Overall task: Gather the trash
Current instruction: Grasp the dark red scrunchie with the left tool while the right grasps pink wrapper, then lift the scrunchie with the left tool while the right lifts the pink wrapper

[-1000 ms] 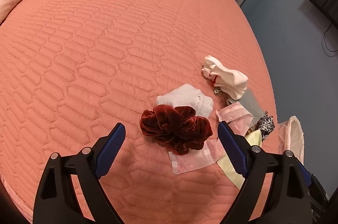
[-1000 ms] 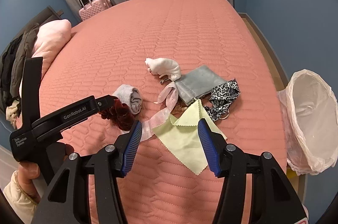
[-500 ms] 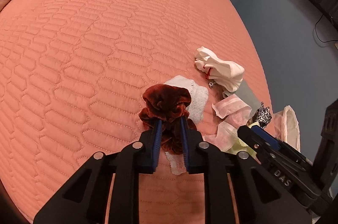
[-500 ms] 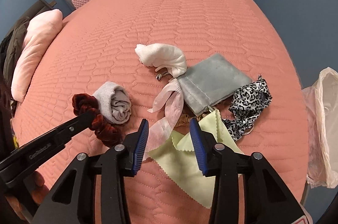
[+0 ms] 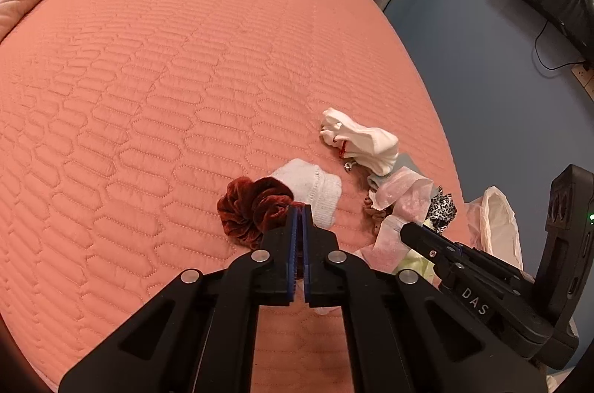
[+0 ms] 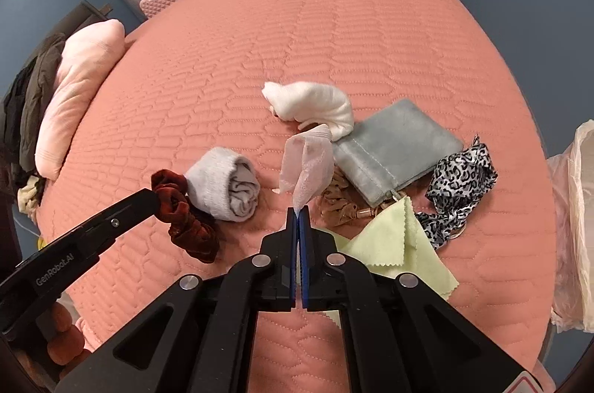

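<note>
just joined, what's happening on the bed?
A person is clearing clutter off a pink bed with two handheld grippers. The left gripper has just closed on a dark red scrunchie. The right gripper has just closed on a pink wrapper beside a yellow cloth. A lined bin waits at the bed's edge.

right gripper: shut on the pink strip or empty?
Shut on it: right gripper blue pads meet, pink strip rises pinched from their tips.
</note>
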Demonstrator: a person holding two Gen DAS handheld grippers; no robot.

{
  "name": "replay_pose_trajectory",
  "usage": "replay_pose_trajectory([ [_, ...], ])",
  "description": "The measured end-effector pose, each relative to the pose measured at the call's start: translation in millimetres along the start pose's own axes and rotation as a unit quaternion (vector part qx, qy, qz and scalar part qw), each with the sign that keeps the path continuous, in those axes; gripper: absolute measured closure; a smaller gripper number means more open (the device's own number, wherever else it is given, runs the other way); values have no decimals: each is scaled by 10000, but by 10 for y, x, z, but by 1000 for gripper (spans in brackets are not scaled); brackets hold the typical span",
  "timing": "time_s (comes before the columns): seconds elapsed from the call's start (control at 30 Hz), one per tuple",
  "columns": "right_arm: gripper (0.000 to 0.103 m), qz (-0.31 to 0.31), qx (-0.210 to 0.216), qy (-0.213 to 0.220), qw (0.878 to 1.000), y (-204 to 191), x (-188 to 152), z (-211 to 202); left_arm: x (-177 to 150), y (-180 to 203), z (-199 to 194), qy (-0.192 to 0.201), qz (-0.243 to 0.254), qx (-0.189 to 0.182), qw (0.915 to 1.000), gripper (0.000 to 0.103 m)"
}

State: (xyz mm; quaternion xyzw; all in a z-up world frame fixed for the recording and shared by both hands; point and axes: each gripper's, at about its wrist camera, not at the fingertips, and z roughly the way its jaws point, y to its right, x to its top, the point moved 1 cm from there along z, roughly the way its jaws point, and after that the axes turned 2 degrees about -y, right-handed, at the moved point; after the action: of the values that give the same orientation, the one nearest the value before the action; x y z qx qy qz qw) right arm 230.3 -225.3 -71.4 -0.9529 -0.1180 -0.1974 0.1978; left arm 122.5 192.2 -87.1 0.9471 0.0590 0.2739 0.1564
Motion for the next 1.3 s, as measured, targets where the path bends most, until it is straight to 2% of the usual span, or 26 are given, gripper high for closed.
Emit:
replay_pose_trajectory([
  [0.33,102,-100,106,594,9981,-98,154,-649,-49,-114,-142,80,-102,39,9999,101],
  [0.43,102,-98,137,657,9977,-93,155,-743,-75,-214,-89,-139,-385,-100,9991,100],
  [0.5,102,-85,170,646,9977,-99,139,-759,-118,-275,13,-299,-728,-147,9968,92],
  [0.57,102,-90,186,634,9978,-103,117,-755,-164,-323,81,-341,-983,-193,9944,65],
  [0.6,102,-94,194,619,9979,-104,107,-748,-187,-331,101,-303,-1027,-189,9941,60],
  [0.7,102,-75,214,576,9981,-82,48,-734,-191,-264,181,-263,-830,-91,9962,47],
  [0.73,102,-65,219,561,9982,-83,41,-715,-181,-232,224,-282,-762,3,9967,36],
  [0.77,102,-59,220,548,9982,-72,32,-705,-174,-219,260,-271,-724,112,9969,32],
  [0.87,102,-54,207,515,9984,-49,24,-671,-151,-233,360,-246,-886,215,9955,29],
  [1.0,102,-40,204,453,9988,-8,36,-607,-110,-306,539,-389,-1220,175,9916,29],
  [1.03,102,-36,203,438,9988,-9,30,-598,-105,-294,563,-421,-1185,136,9920,32],
  [1.07,102,-38,200,424,9989,-2,25,-586,-102,-275,580,-436,-1119,101,9927,45],
  [1.13,102,-36,193,398,9990,-7,14,-570,-105,-216,595,-473,-981,90,9940,57],
  [1.17,102,-34,198,389,9990,-8,8,-569,-105,-203,574,-424,-945,95,9946,69],
  [1.3,102,-27,237,420,9988,-33,-12,-619,-99,-151,461,-352,-740,149,9965,80],
])
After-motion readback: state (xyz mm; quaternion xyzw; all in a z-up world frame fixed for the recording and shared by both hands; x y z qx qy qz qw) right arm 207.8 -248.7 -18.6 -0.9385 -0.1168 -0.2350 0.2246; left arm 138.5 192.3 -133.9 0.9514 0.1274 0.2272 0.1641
